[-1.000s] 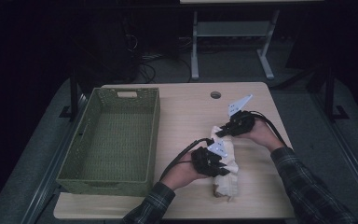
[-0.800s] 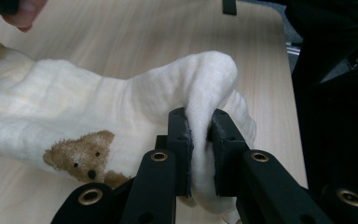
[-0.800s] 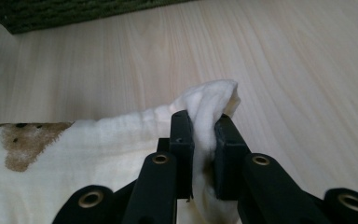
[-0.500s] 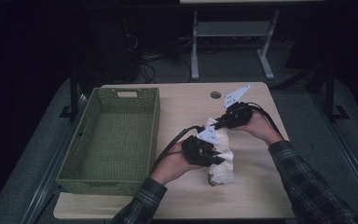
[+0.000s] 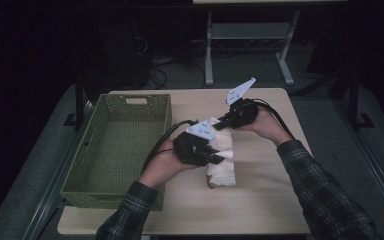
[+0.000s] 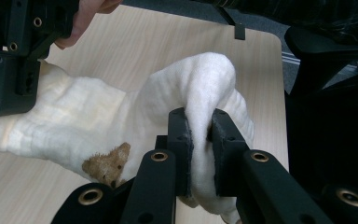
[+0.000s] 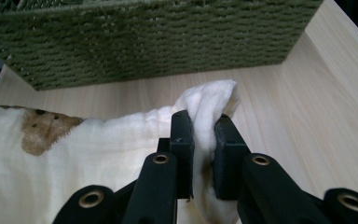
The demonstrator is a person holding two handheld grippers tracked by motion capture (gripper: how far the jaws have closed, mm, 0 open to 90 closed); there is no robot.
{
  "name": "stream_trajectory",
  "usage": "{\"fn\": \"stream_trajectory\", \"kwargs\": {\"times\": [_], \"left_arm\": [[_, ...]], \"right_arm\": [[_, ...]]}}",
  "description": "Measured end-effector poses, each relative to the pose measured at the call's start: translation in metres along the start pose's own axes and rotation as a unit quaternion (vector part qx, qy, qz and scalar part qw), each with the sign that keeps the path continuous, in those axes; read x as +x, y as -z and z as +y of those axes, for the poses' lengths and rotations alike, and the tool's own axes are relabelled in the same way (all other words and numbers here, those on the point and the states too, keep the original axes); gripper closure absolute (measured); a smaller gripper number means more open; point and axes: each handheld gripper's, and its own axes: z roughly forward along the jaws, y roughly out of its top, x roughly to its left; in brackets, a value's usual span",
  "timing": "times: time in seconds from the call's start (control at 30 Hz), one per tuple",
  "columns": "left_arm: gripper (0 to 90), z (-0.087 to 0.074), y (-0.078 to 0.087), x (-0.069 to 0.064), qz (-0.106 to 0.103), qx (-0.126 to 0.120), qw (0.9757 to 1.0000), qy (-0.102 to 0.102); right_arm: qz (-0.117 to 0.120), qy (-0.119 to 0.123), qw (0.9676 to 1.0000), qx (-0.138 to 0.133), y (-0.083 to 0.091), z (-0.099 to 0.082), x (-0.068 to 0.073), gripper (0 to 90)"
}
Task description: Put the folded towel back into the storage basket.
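Slipping is the worry here: each tool pinches just a small fold of the cream towel (image 5: 221, 159), so the soft cloth could slide out of the pads if the two hands pull apart or rise unevenly. The left tool (image 5: 214, 156) is clenched on a bunched fold near the towel's nearer end, the cloth squeezed between its pads in the left gripper view (image 6: 200, 154). The right tool (image 5: 223, 123) is clamped on a corner at the far end, the one that lies closer to the green basket (image 5: 92, 155) in the right gripper view (image 7: 204, 140). Between the two grips the towel sags, its near end hanging down toward the counter (image 5: 260, 200), just to the right of the basket. That drooping end could drag or snag on the basket's rim on a swing over. A little brown bear patch (image 6: 108, 164) shows on the cloth.
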Motion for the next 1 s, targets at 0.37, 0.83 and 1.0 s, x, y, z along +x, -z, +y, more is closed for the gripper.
{"fn": "stream_trajectory", "kwargs": {"times": [0.37, 0.83, 1.0], "left_arm": [[79.5, -0.022, 0.057, 0.017, 0.011, -0.01, 0.9999, -0.002], [79.5, -0.073, 0.117, 0.034, 0.037, -0.014, 0.9991, 0.011], [79.5, -0.093, 0.136, 0.04, 0.05, -0.022, 0.9982, 0.024]], "right_arm": [[-0.003, 0.011, 0.9999, -0.001, -0.027, 0.047, -0.006, 80.4], [-0.001, 0.023, 0.9997, -0.007, -0.076, 0.106, -0.004, 80.5], [0.003, 0.028, 0.9996, -0.007, -0.098, 0.122, -0.002, 80.5]]}}
